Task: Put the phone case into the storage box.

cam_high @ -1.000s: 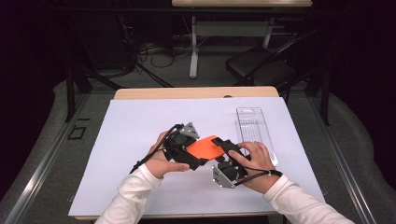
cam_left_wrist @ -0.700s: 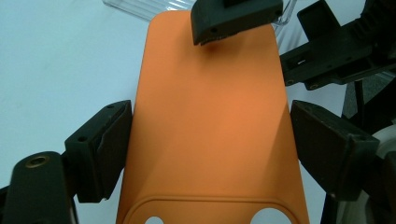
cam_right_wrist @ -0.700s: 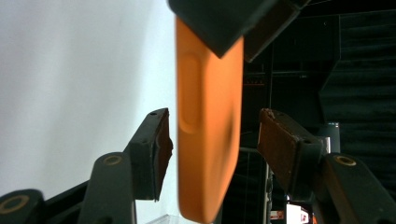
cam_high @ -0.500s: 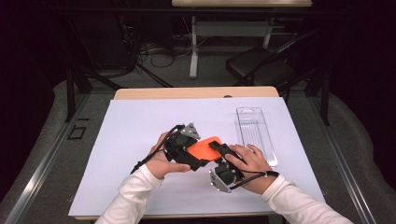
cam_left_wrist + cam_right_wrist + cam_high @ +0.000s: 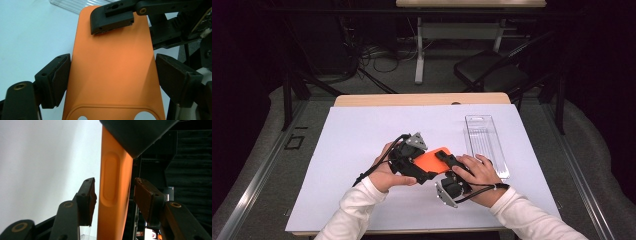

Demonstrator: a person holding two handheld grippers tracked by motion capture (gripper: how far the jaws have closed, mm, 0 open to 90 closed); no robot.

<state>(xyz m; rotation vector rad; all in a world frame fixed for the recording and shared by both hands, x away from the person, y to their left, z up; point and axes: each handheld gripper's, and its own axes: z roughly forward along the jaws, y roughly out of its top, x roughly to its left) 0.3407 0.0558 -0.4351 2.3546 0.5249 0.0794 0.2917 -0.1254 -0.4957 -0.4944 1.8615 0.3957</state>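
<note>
Clear tray (image 5: 486, 145) on your tabletop (image 5: 362, 135) looks bare; left fingers (image 5: 53, 80) clamp the orange phone case (image 5: 430, 160), right fingers (image 5: 86, 200) closing around it, gaps left.

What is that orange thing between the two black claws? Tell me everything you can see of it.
The orange case looks like a smooth, matte, rubbery phone cover with rounded corners, cut-outs at one end and a long moulded bump on its thin edge. It is held up off the white sheet. The left gripper clamps its two long sides. The right gripper straddles its edge, its jaws having just been closing, small gaps showing at both pads.
</note>
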